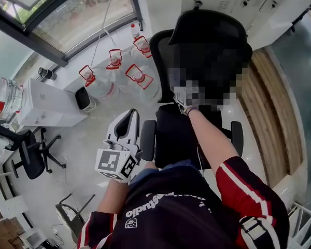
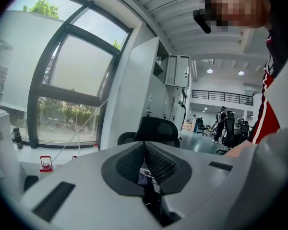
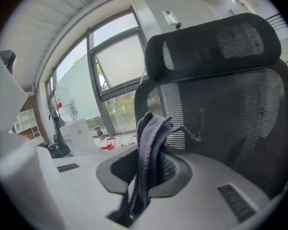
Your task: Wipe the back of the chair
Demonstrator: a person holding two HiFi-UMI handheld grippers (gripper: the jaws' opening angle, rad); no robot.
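Observation:
A black mesh office chair (image 1: 207, 45) stands in front of me, its seat (image 1: 179, 139) nearest. In the right gripper view its mesh back (image 3: 225, 114) and headrest (image 3: 213, 40) fill the frame, close ahead. My right gripper (image 3: 151, 169) is shut on a grey cloth (image 3: 152, 138), which sticks up between the jaws just short of the mesh. In the head view my right forearm (image 1: 210, 141) reaches to the backrest, and the gripper's end is hidden by a blurred patch. My left gripper (image 1: 128, 118) hangs left of the seat, jaws shut on nothing (image 2: 145, 164).
Several large water bottles (image 1: 116, 74) stand on the floor by the window, left of the chair. A white cabinet (image 1: 46, 108) and a second black chair (image 1: 28, 152) are at the far left. A curved wooden platform (image 1: 272, 113) runs along the right.

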